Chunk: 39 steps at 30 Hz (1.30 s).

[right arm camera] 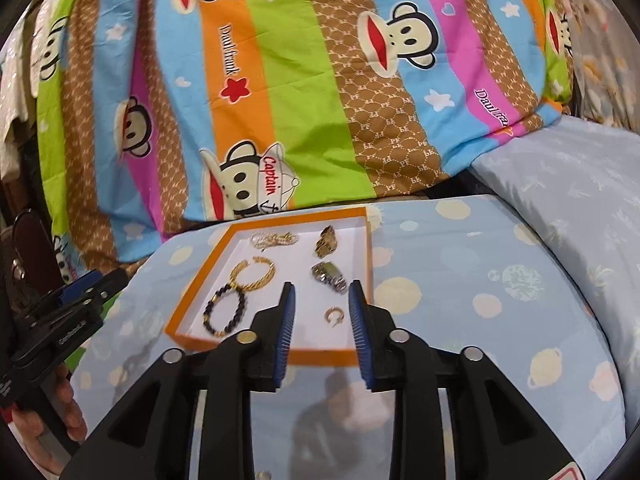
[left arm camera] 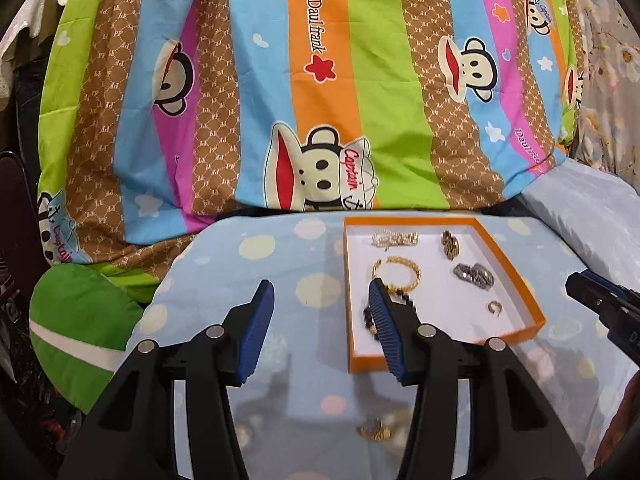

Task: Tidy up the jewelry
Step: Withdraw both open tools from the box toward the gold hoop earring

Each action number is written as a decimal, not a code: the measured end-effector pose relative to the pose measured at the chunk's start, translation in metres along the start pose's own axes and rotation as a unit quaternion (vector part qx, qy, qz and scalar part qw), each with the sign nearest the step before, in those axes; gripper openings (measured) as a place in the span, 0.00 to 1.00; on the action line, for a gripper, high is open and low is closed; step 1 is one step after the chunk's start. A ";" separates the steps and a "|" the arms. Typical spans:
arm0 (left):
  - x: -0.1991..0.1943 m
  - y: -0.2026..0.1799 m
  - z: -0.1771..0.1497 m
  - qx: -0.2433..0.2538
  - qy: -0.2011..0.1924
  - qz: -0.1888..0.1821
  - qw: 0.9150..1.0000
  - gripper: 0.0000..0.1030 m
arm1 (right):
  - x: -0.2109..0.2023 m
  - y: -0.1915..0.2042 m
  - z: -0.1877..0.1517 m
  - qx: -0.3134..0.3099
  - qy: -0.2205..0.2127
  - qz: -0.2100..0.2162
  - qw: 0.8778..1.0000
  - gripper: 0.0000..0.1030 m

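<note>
So I have both grippers, left [left arm camera: 322,292] and right [right arm camera: 322,294], parted and empty above the orange tray [right arm camera: 192,292] holding the jewelry, while one gold piece [left arm camera: 374,432] waits outside it on the cloth.

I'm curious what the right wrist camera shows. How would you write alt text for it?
An open, empty right claw hovers over an orange-rimmed tray of jewelry on a blue dotted cloth. Inside lie a gold bangle, a dark bead bracelet, a small gold ring and other pieces; the left claw shows at the left edge.
</note>
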<state>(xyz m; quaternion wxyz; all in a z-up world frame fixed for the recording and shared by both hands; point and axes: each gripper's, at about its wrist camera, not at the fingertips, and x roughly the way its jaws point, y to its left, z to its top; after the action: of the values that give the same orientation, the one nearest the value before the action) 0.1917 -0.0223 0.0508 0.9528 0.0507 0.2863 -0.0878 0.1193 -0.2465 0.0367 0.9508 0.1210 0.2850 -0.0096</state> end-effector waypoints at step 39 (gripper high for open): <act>-0.024 -0.024 -0.104 0.070 0.133 -0.074 0.986 0.64 | -0.018 0.023 -0.093 -0.046 0.111 0.003 0.993 0.31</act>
<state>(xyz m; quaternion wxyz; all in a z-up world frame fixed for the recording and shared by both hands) 0.1115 -0.0274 -0.0238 0.8910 0.1074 0.4069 -0.1705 0.0561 -0.2037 -0.0235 0.9178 0.0786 0.3888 0.0201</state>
